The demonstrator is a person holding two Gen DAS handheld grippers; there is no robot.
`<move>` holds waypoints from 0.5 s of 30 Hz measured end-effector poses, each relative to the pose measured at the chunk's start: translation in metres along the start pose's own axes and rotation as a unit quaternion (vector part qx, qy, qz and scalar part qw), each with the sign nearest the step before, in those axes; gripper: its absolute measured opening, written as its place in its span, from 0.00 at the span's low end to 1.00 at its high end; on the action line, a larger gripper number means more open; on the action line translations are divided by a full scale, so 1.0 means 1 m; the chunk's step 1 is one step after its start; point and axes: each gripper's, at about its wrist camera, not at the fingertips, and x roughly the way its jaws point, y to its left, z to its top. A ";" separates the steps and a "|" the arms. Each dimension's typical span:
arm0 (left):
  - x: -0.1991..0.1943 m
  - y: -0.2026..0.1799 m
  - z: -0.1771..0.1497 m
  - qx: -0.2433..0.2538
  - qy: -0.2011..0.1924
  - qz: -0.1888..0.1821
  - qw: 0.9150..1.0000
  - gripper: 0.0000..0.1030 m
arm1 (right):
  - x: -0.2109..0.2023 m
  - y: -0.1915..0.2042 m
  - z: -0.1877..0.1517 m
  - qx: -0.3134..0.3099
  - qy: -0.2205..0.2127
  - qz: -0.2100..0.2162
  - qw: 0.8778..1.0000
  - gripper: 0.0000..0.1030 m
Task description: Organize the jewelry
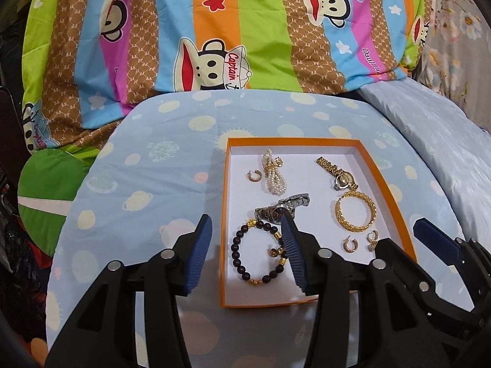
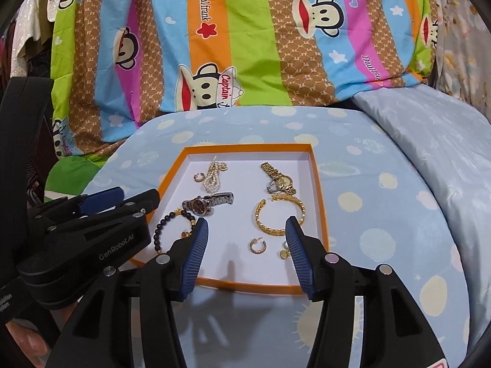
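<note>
The left gripper point(image 1: 247, 251) hangs with its blue ribbed pads spread wide and nothing between them, straddling the near left wall of the orange box point(image 1: 223, 230); its right pad crosses in front of a dark beaded bracelet point(image 1: 256, 256) with gold spacer beads. The right gripper point(image 2: 247, 254) is likewise spread and empty above the near edge of the box, its pads framing a small gold hoop earring point(image 2: 257, 246), with a second small earring point(image 2: 284, 253) just beside the right pad. All the jewelry lies on the white floor of the shallow box: a silver watch point(image 1: 280, 210) with a dark dial touching the beaded bracelet, a wide gold textured bangle point(image 1: 355, 214), a gold watch point(image 1: 336, 173) farther back, a bundled pearl strand point(image 1: 273, 173) and another small hoop point(image 1: 253, 176) beside it at the back left. The box rests on a pale blue cushion point(image 1: 138, 184) printed with suns and planets, in front of a striped cartoon monkey bedsheet point(image 1: 214, 30).
</note>
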 end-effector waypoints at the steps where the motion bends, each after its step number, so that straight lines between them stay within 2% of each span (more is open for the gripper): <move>1: -0.001 0.000 0.000 0.000 -0.001 -0.001 1.000 0.44 | -0.001 -0.001 0.000 0.002 -0.001 -0.001 1.000 0.52; 4: -0.002 0.000 -0.001 0.000 0.000 -0.002 1.000 0.46 | -0.002 -0.004 0.001 0.012 0.001 -0.007 1.000 0.58; 6: -0.002 0.000 -0.002 0.000 0.000 0.001 1.000 0.50 | -0.003 -0.006 0.000 0.015 0.001 -0.009 1.000 0.58; 15: -0.003 -0.002 -0.004 0.002 0.005 0.001 1.000 0.52 | -0.006 -0.007 -0.002 0.021 0.001 -0.017 1.000 0.60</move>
